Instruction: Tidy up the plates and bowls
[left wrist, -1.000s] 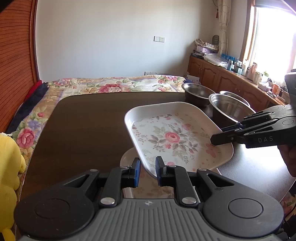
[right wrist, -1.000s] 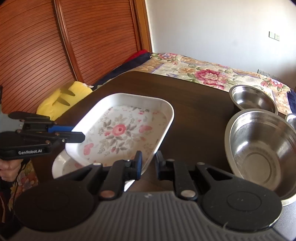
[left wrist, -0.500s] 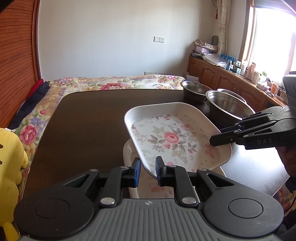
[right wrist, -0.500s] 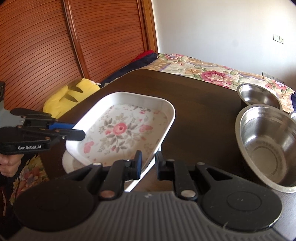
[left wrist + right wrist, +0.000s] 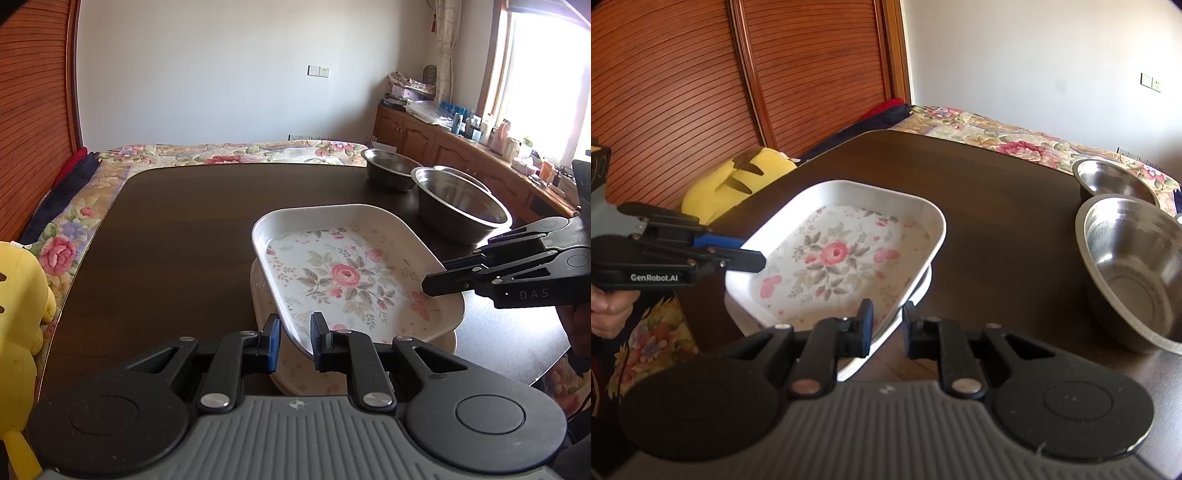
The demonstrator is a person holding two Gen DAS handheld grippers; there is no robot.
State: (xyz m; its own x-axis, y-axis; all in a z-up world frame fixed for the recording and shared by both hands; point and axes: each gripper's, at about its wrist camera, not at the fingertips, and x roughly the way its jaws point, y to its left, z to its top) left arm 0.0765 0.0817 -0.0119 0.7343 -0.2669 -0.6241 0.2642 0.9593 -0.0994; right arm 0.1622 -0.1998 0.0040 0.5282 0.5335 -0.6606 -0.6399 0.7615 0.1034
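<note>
Both the left tongs (image 5: 293, 341) and right tongs (image 5: 886, 326) pinch opposite rims of the floral tray (image 5: 354, 269), held tilted just above a second tray (image 5: 258, 288) near the tabletop's (image 5: 177, 229) near edge. Stacking looks underway; the steel bowls (image 5: 1137, 273) at the right edge remain unsorted.
</note>
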